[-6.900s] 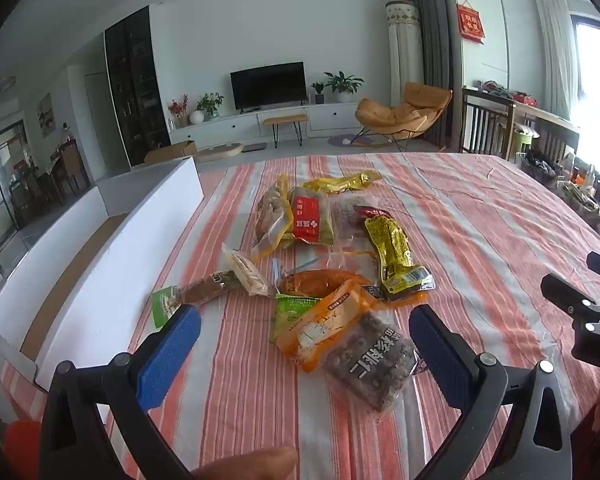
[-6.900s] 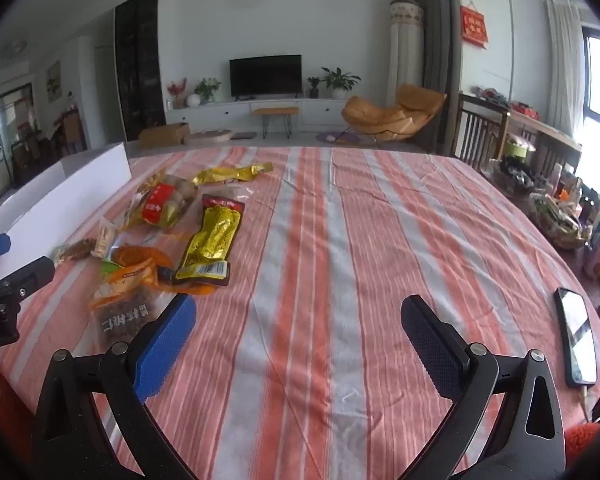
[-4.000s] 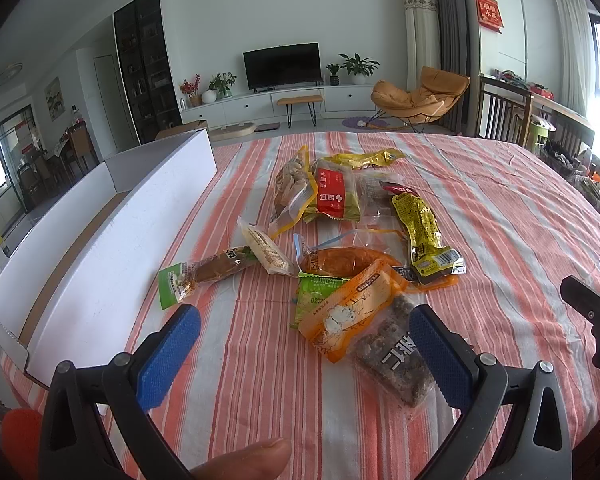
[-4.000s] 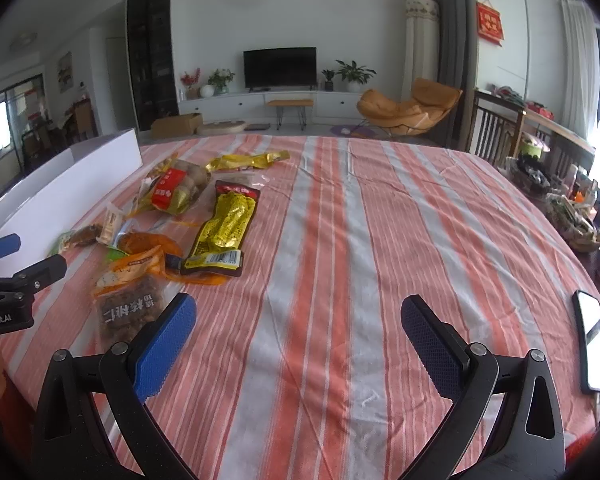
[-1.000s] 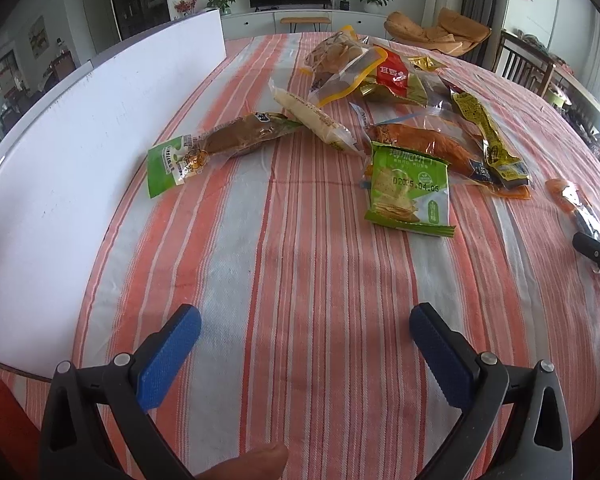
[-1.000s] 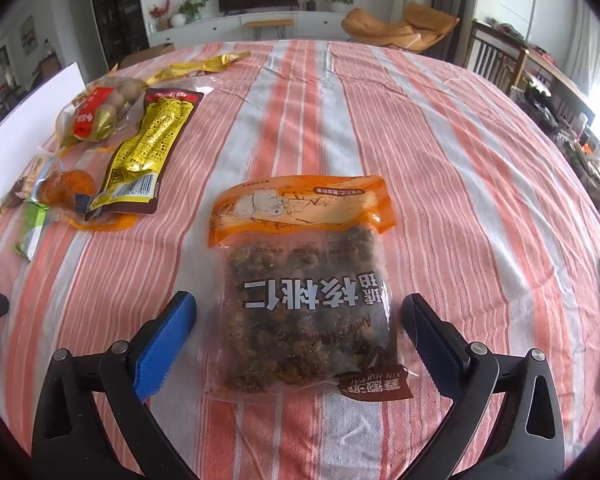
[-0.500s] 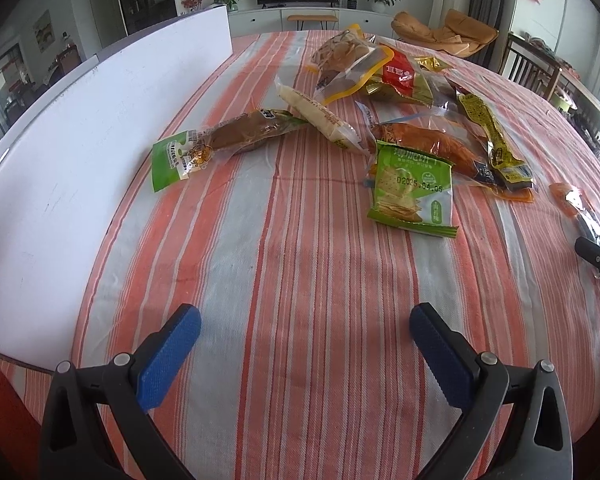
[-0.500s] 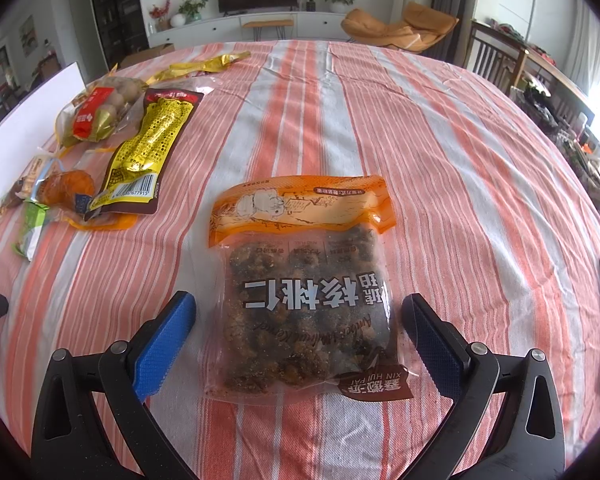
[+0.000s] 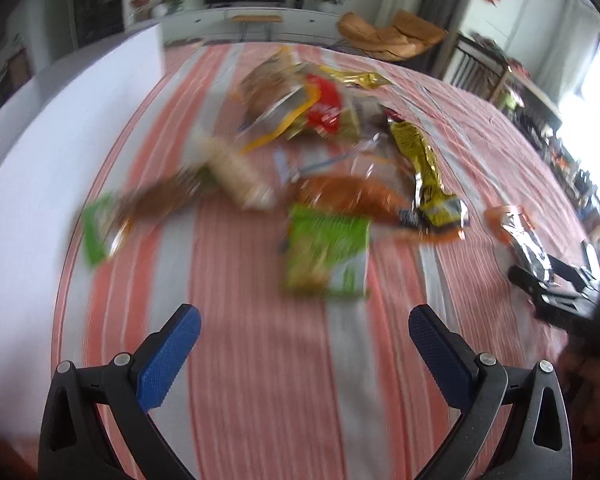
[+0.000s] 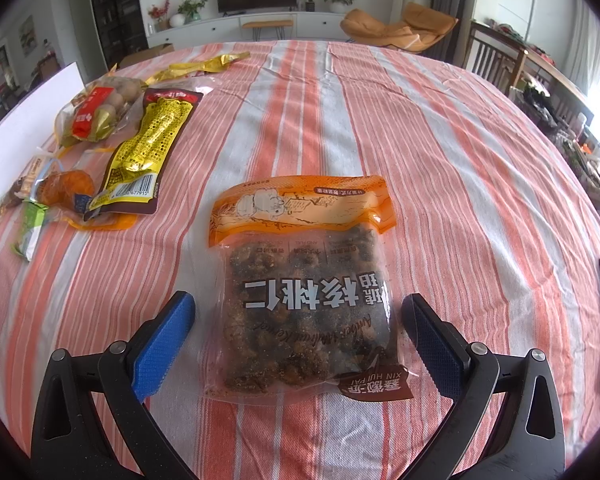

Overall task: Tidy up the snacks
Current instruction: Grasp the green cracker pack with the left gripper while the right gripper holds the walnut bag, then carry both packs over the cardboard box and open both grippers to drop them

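The right gripper has its jaws spread either side of the orange-topped clear walnut bag, which lies flat on the striped tablecloth — sorting under way. The left gripper, also spread and empty, faces the blurred green packet — likely next, needing an edge pinch.

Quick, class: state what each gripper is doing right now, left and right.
Left gripper: open, holding nothing, above the striped tablecloth.
Right gripper: open, fingers either side of the walnut bag, not clamped on it.
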`<state>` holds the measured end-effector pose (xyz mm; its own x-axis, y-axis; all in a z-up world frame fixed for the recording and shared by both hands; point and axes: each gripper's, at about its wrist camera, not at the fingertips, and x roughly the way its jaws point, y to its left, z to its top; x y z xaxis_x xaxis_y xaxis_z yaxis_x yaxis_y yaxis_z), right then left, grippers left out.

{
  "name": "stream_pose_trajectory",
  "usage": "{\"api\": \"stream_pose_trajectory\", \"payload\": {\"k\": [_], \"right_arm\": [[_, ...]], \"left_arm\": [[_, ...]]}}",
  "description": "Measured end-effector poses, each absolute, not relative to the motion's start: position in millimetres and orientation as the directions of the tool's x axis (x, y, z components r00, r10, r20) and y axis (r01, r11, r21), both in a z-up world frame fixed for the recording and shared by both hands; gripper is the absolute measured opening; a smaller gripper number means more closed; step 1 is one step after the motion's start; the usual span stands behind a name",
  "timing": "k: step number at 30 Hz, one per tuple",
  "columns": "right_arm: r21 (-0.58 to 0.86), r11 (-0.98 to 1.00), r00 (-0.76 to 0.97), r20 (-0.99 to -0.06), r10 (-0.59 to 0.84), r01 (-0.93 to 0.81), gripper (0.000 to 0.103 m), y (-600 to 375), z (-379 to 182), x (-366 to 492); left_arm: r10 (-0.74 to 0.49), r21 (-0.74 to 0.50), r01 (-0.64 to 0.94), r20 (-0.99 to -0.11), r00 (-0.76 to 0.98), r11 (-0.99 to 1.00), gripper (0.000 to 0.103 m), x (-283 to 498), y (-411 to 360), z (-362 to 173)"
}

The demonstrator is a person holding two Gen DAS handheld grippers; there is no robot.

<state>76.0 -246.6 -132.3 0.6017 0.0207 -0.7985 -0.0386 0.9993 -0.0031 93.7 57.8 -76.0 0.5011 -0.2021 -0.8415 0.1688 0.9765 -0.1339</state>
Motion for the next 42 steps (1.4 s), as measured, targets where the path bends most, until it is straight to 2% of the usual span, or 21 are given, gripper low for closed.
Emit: {"api": "stream_pose_trajectory", "payload": {"k": [1,2,3,4,5,7,8,12,19,20,21,22,27,30,33,36,42], "right_arm": [[-0.003,0.999,0.602,-0.798,0.021,-0.039,0.103,-247,-132,75],[-0.003,0.999,0.602,-0.798,0.021,-0.039,0.103,-247,-132,75],[-0.002,0.999,0.602,-0.798,0.022,-0.039,0.103,-247,-132,75],[-0.002,0.999,0.602,-0.798,0.022,-0.039,0.103,-247,-132,75],[-0.002,0.999,0.602,-0.798,0.023,-0.040,0.103,-247,-132,75],[-0.002,0.999,0.602,-0.798,0.023,-0.041,0.103,-247,-132,75],[-0.002,0.999,0.602,-0.798,0.023,-0.040,0.103,-247,-132,75],[-0.002,0.999,0.601,-0.799,0.021,-0.039,0.103,-246,-132,75],[0.005,0.999,0.565,-0.825,0.034,-0.053,0.101,-246,-131,77],[0.004,0.998,0.563,-0.826,0.037,-0.060,0.098,-247,-131,77],[0.004,0.998,0.564,-0.825,0.038,-0.061,0.079,-248,-128,77],[0.020,0.998,0.567,-0.822,0.050,-0.059,0.073,-252,-123,76],[0.176,0.984,0.561,-0.813,0.157,-0.021,0.070,-272,-117,69],[0.352,0.936,0.594,-0.751,0.288,-0.009,0.070,-282,-100,56],[0.435,0.899,0.622,-0.688,0.374,-0.059,0.070,-271,-73,52],[0.484,0.859,0.618,-0.627,0.474,-0.168,0.070,-236,-35,57],[0.526,0.721,0.485,-0.534,0.693,-0.451,0.071,-96,35,84]], "left_arm": [[-0.186,-0.110,0.180,-0.851,0.492,0.978,0.102,106,49,-79],[-0.184,-0.103,0.190,-0.856,0.483,0.976,0.097,115,42,-82],[-0.183,-0.098,0.199,-0.862,0.472,0.975,0.086,120,36,-85],[-0.176,-0.086,0.210,-0.873,0.455,0.974,0.080,126,30,-89],[-0.164,-0.071,0.221,-0.885,0.435,0.973,0.067,129,24,-95],[-0.120,-0.003,0.241,-0.872,0.474,0.971,0.056,124,16,-97],[-0.135,-0.017,0.244,-0.869,0.476,0.970,0.050,121,17,-96],[-0.145,-0.045,0.212,-0.860,0.489,0.976,0.049,109,27,-94],[-0.238,-0.154,0.205,-0.838,0.491,0.966,0.049,72,52,-82],[-0.251,-0.168,0.207,-0.834,0.491,0.964,0.049,69,55,-79],[-0.265,-0.183,0.208,-0.828,0.494,0.961,0.049,67,58,-74],[-0.280,-0.199,0.209,-0.820,0.500,0.957,0.049,64,62,-68],[-0.342,-0.274,0.205,-0.771,0.536,0.940,0.049,58,87,-33],[-0.361,-0.308,0.192,-0.738,0.570,0.932,0.049,55,116,-5],[-0.339,-0.311,0.155,-0.725,0.599,0.938,0.049,57,157,18],[-0.254,-0.276,0.065,-0.733,0.631,0.959,0.049,63,208,32],[-0.091,-0.233,-0.130,-0.745,0.660,0.964,0.049,61,317,40]]}}
